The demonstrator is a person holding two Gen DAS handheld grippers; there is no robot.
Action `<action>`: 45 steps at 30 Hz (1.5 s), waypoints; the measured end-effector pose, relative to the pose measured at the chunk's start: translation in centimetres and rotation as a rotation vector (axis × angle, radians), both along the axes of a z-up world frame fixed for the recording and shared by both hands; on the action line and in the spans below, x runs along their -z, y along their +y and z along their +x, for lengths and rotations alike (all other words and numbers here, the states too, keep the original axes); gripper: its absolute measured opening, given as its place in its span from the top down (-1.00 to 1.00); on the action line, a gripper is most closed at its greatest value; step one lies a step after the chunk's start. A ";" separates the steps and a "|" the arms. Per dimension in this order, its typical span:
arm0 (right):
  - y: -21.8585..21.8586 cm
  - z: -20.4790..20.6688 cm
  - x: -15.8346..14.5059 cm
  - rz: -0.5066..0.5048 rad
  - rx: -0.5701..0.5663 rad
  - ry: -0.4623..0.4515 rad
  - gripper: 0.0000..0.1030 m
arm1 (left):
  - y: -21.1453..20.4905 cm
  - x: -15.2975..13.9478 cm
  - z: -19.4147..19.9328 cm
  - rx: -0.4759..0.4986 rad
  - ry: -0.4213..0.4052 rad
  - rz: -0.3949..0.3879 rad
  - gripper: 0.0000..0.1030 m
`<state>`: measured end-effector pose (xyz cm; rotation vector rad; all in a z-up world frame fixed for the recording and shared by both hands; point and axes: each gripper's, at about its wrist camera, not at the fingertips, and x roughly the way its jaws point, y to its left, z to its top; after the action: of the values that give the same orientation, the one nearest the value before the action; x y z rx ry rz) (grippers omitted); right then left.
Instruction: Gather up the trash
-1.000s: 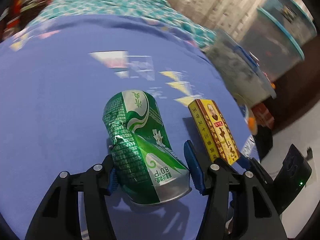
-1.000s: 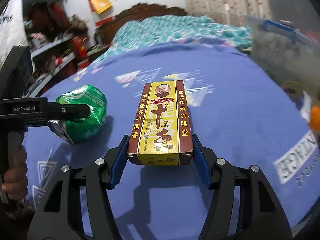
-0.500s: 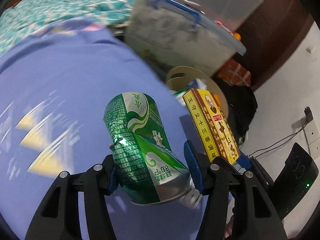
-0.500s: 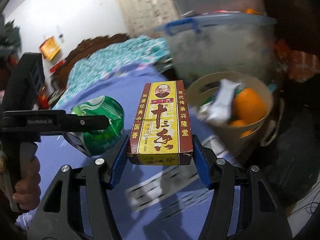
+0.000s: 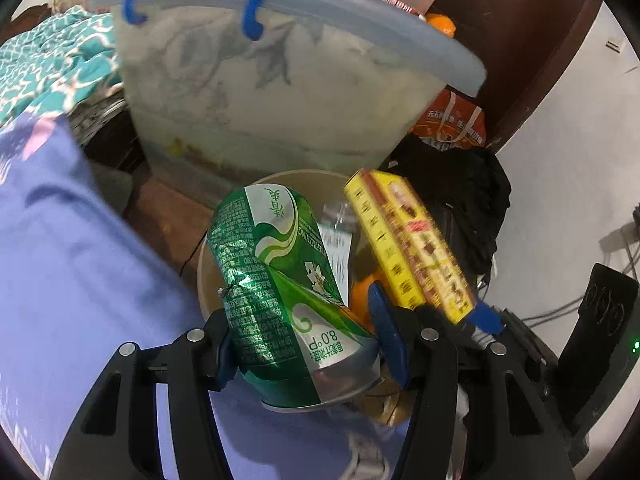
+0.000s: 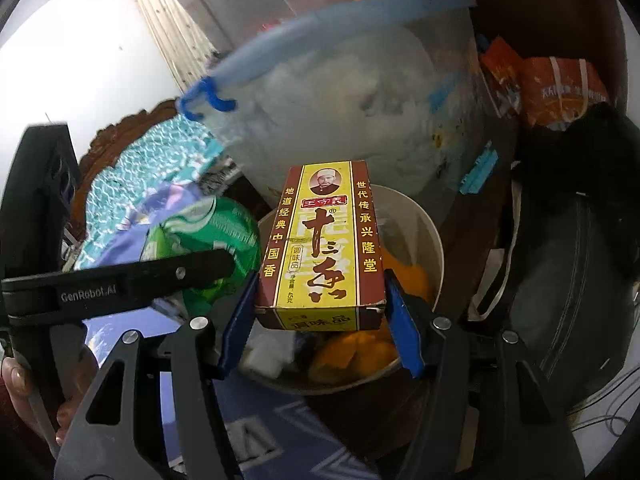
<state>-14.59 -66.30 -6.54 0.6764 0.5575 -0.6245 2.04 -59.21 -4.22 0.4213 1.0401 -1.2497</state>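
Observation:
My left gripper (image 5: pixel 306 342) is shut on a crushed green can (image 5: pixel 276 284) and holds it over a beige trash bin (image 5: pixel 206 276) beside the bed. My right gripper (image 6: pixel 320 320) is shut on a yellow and brown spice box (image 6: pixel 322 240) and holds it above the same bin (image 6: pixel 434 240), which has orange peel (image 6: pixel 360 354) and paper scraps in it. The box also shows in the left wrist view (image 5: pixel 408 240), to the right of the can. The can shows in the right wrist view (image 6: pixel 218 232), with the left gripper's black body in front of it.
A large clear storage tub with a blue lid (image 5: pixel 280 92) stands right behind the bin. A black bag (image 6: pixel 568 288) and an orange bag (image 5: pixel 448 120) lie to the right of it. The purple bedsheet (image 5: pixel 68 272) is at the left, a dark door (image 5: pixel 520 40) behind.
Both grippers have swung right, off the purple bed and over the trash bin, still shut on the can and the box. The bin now lies directly below both.

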 end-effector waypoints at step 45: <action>22.1 -5.8 -4.8 -0.002 0.141 -0.145 -0.93 | 30.0 -5.3 -3.1 -0.282 -0.320 -0.095 -0.83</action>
<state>-20.35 -44.24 -1.79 0.7572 0.3768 -0.7016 -1.04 -29.18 1.12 0.3719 0.7350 -0.9386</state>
